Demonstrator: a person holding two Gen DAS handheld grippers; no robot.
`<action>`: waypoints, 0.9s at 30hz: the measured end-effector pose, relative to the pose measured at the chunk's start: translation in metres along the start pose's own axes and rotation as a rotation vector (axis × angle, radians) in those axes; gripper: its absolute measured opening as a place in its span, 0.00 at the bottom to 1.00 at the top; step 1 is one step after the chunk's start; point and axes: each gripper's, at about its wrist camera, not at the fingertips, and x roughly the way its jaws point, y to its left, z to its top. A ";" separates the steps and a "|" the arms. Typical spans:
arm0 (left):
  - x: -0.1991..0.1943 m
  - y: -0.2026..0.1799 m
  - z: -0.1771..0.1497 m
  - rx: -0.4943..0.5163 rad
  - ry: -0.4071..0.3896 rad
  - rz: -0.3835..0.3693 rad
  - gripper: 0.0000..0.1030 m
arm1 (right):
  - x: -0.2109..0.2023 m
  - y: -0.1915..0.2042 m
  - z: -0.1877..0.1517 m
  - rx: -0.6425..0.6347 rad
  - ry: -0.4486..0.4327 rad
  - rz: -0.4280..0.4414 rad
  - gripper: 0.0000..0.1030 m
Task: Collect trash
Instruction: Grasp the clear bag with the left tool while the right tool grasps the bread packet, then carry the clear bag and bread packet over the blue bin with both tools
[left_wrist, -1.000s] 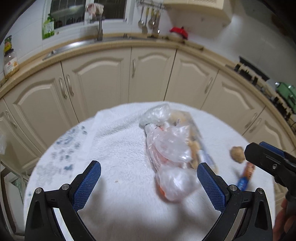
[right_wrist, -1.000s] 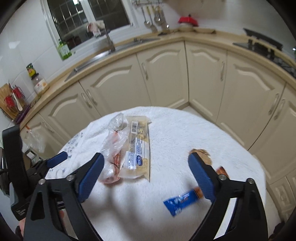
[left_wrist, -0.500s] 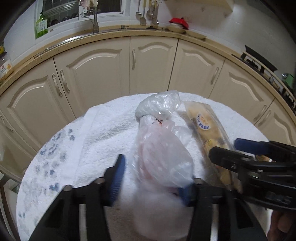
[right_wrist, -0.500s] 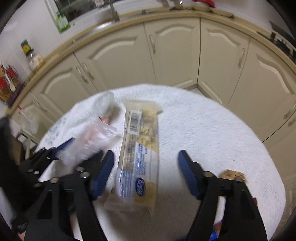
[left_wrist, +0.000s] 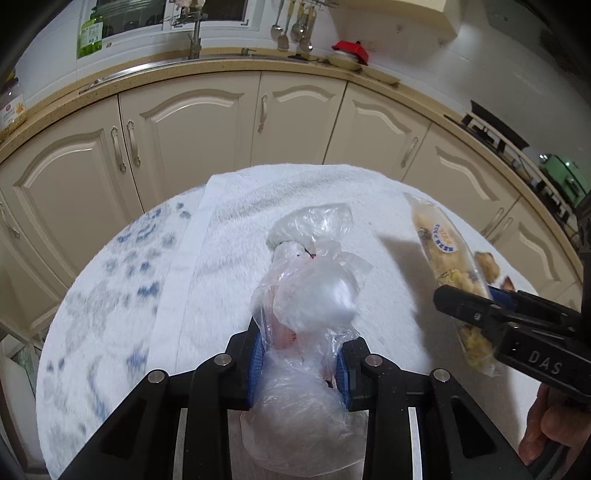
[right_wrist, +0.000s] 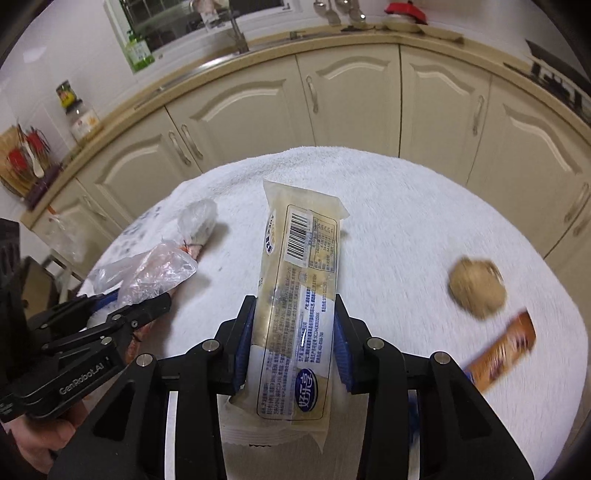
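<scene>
My left gripper (left_wrist: 300, 360) is shut on a crumpled clear plastic bag (left_wrist: 310, 295) that lies on the white towel (left_wrist: 236, 236). My right gripper (right_wrist: 293, 349) is shut on a long yellowish snack wrapper (right_wrist: 295, 295) with a barcode. In the left wrist view the right gripper (left_wrist: 509, 325) and the snack wrapper (left_wrist: 443, 251) show at the right. In the right wrist view the left gripper (right_wrist: 110, 317) and the plastic bag (right_wrist: 155, 269) show at the left. A crumpled brown paper ball (right_wrist: 476, 288) and an orange-brown stick wrapper (right_wrist: 498, 354) lie to the right.
The towel covers a round table (left_wrist: 103, 280) with a blue-flecked cloth. Cream kitchen cabinets (left_wrist: 192, 133) curve behind it, with a sink and counter (left_wrist: 192, 62) above. The table's far edge (right_wrist: 332, 155) drops off towards the cabinets.
Both grippers moved forward and closed: the left on the plastic bag, the right on the snack wrapper. A second ago both were open above the table.
</scene>
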 end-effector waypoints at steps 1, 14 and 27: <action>-0.012 0.000 -0.010 0.003 -0.006 -0.005 0.27 | -0.009 0.000 -0.005 0.006 -0.010 0.003 0.37; -0.036 -0.007 -0.033 0.040 -0.006 -0.055 0.25 | -0.110 -0.019 -0.082 0.124 -0.120 0.025 0.37; -0.085 -0.021 -0.058 0.084 -0.062 -0.119 0.21 | -0.166 -0.052 -0.126 0.204 -0.195 -0.008 0.37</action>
